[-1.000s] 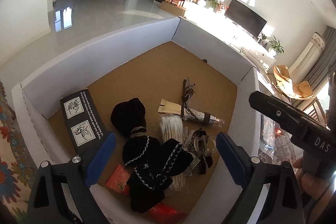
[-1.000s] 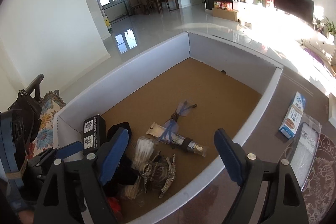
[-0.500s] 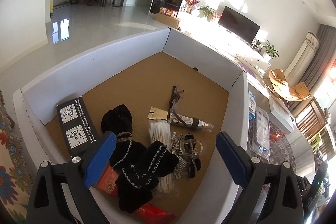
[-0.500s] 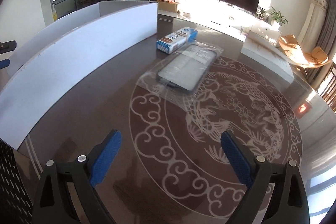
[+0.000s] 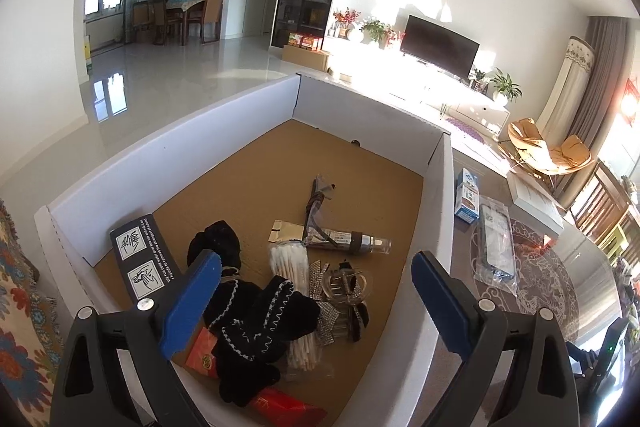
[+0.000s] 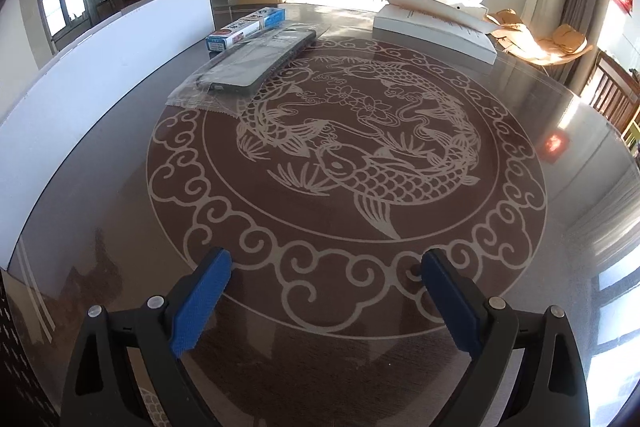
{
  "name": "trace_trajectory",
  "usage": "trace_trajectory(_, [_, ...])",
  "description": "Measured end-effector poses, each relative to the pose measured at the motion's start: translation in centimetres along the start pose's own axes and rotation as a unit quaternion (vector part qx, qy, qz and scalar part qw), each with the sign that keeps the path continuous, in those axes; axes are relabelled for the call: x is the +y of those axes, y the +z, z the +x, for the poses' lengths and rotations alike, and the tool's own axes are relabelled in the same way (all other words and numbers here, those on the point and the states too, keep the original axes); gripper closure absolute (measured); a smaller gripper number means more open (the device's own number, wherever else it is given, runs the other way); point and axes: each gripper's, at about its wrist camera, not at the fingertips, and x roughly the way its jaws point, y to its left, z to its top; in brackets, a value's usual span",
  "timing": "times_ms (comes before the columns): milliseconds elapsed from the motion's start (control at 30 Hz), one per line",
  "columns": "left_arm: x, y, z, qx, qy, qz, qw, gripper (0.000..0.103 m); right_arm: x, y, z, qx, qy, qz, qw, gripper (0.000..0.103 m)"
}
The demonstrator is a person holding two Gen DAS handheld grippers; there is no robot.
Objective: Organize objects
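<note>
Objects already gathered are seen inside a white-walled cardboard box (image 5: pixel 438 187) with a brown floor, standing on the worktop (image 6: pixel 560 131). Near its front corner a heap is formed by black knitted gloves (image 5: pixel 256 323) with pale stitching, a bundle of cotton swabs (image 5: pixel 290 263), a rhinestone hair clip (image 5: pixel 344 287) and a red packet (image 5: pixel 288 407) partly covered by the gloves. A black box with white pictograms (image 5: pixel 140 259) is leaned against the left wall. Farther in, a wrapped bottle (image 5: pixel 348 239) is laid on its side, with a strap across it.

Outside the box, on the worktop, a phone case in a clear bag (image 6: pixel 256 67) is laid just beside a blue and white carton (image 6: pixel 248 27), the bag overlapping the edge of the fish pattern. A flat white box (image 6: pixel 432 23) is placed well apart, at the far edge.

The left hand-held gripper (image 5: pixel 316 303) is held above the near end of the box, its blue pads spread wide and nothing gripped. The right hand-held gripper (image 6: pixel 326 301) is pointed at the patterned worktop, its jaws likewise wide apart with only bare surface between them.
</note>
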Motion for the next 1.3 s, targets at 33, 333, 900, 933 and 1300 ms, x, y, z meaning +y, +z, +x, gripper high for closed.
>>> trace_trajectory(33, [-0.7,-0.1,-0.5,-0.007,-0.01,0.007,0.9999,0.006,-0.1,0.0,-0.1,-0.001,-0.001,0.003,1.0,0.007])
trace_trajectory(333, [-12.1,-5.0,-1.8,0.042,-0.17,0.113,0.9781,0.006,-0.2,-0.1,0.4,0.012,0.002,0.013,1.0,0.0])
trace_trajectory(900, [-17.2,-12.7,4.7,0.164,-0.096,0.205,0.9602,0.006,-0.2,-0.2,0.4,0.012,0.002,0.013,1.0,0.0])
trace_trajectory(933, [-17.0,-12.7,4.8,0.166,-0.093,0.201,0.961,0.006,-0.2,-0.2,0.4,0.012,0.002,0.013,1.0,0.0])
trace_trajectory(1300, [-16.7,-13.4,5.9,0.166,-0.065,0.204,0.9624,0.006,-0.2,-0.2,0.4,0.012,0.002,0.013,1.0,0.0])
